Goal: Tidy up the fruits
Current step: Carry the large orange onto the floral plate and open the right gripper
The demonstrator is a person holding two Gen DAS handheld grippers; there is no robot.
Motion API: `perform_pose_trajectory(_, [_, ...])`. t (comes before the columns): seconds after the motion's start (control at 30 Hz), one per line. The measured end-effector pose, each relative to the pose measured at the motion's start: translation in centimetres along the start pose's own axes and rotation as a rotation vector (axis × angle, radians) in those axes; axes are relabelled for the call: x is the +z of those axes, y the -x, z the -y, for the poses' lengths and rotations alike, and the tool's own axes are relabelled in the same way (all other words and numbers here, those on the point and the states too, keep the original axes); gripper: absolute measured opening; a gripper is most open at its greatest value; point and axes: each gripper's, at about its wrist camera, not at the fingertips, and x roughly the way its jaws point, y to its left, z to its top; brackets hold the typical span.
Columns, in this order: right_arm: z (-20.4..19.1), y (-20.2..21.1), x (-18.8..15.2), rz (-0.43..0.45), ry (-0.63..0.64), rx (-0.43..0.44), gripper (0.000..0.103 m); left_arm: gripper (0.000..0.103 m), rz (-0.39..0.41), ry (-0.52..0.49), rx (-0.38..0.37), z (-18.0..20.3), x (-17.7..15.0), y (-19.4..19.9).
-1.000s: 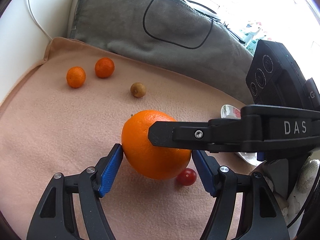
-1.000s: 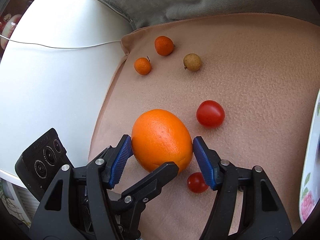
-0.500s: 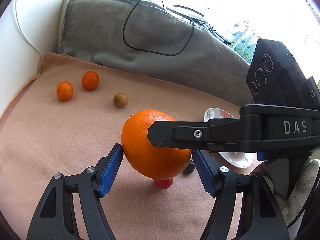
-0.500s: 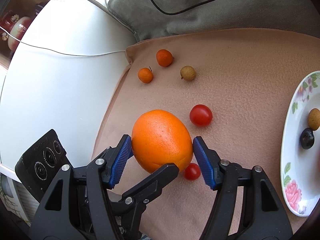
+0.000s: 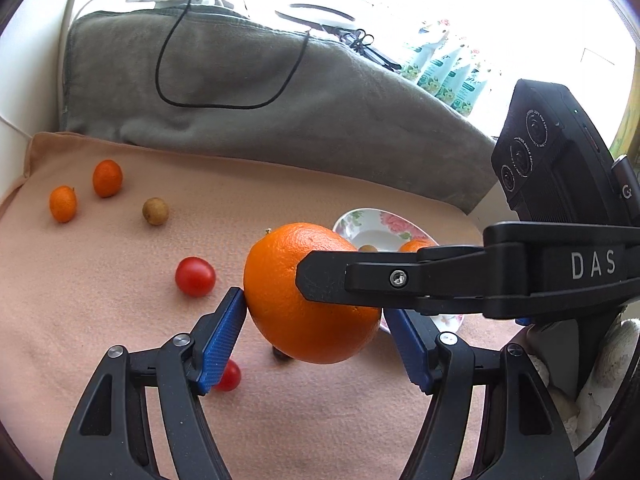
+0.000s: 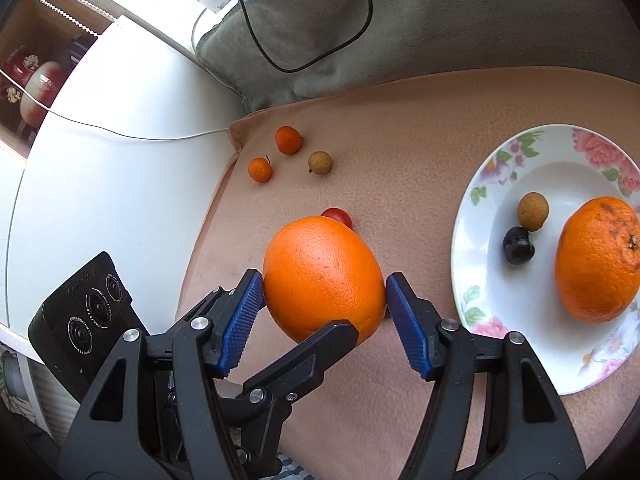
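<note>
Orange [image 6: 322, 276]: large, oval, dimpled skin, pinched between both tools.

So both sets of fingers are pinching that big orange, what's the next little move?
Probably carry the big orange sideways toward the flowered plate and lower it onto the bare white patch; it hangs above the blanket, and fruit already sits there.
</note>
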Motion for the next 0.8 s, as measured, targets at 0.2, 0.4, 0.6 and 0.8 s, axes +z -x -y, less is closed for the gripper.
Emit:
perform_pose_trajectory(0.2, [2.4, 2.3, -0.3, 0.034, -0.033, -0.025, 0.067, 0.071, -0.018, -0.031, -0.034, 2.6, 0.0, -1.2])
perform_pose_trajectory(0.4, [4.3, 4.0, -0.5, 0.062, -0.057, -0.056, 0.067, 0.071, -0.044, -0.063, -0.066, 4.8, -0.2, -2.4])
perform_pose_trajectory(0.6, [6.0, 5.2, -0.5, 0.081, -0.086, -0.072, 0.067, 0.071, -0.073, -0.085, -0.091, 6.2, -0.4, -3.5])
perform_pose_trajectory(0.8, [6.7, 5.6, -0.3, 0.092, -0.088, -0.092, 0.067, 0.069, -0.083, -0.104, -0.105, 6.9, -0.2, -4.0])
